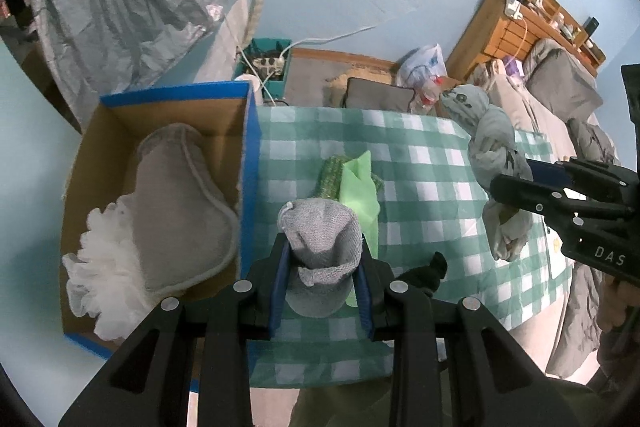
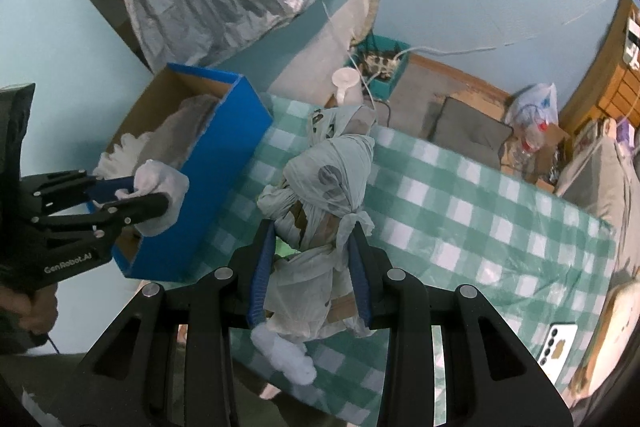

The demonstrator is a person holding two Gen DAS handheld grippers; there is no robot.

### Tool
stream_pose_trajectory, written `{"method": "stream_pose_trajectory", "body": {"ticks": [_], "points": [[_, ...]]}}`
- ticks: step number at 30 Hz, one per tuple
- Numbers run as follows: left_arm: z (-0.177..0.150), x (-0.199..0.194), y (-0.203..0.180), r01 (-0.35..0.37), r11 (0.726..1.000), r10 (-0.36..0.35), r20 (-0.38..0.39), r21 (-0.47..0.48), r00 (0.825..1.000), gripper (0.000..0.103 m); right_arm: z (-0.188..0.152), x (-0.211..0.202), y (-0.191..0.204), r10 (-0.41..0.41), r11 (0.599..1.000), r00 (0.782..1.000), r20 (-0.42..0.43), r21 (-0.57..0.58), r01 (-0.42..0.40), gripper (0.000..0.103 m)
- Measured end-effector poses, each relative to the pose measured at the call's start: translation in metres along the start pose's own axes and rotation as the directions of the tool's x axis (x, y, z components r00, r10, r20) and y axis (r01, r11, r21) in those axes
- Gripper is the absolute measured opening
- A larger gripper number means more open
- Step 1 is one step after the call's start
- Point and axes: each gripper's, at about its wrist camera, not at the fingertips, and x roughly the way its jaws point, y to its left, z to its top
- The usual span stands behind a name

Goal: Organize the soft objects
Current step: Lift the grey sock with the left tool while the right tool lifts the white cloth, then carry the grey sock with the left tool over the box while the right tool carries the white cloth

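The left tool (image 1: pixel 322 267) grips a grey knitted pouch (image 1: pixel 322 239) between its blue pads, lifted above the checked worktop (image 1: pixel 420 163). At 12 o'clock beyond it lie a green sponge (image 1: pixel 330 175) and a pale green sheet (image 1: pixel 360 183). The right tool (image 2: pixel 312 259) clamps a knotted pale cloth bundle (image 2: pixel 328 179). At 10 o'clock, the blue cardboard box (image 1: pixel 250 147) holds a grey pad (image 1: pixel 180 203) and white mesh puff (image 1: pixel 100 267).

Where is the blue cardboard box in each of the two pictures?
Left wrist view: the blue cardboard box is at left, beside the left gripper.
Right wrist view: the box is at left of centre.
Shared landmark: the green checked cloth next to the box.
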Motion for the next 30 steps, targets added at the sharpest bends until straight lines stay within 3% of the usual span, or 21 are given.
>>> {"method": "stream_pose_trajectory", "body": {"ticks": [30], "points": [[0.009,-0.034,0.083,-0.101,0.988,0.110,0.076,-0.115,0.991,0.030,0.064,0.029,0.095,0.108,0.976,0.994,-0.002,-0.191,-0.106,0.035]]}}
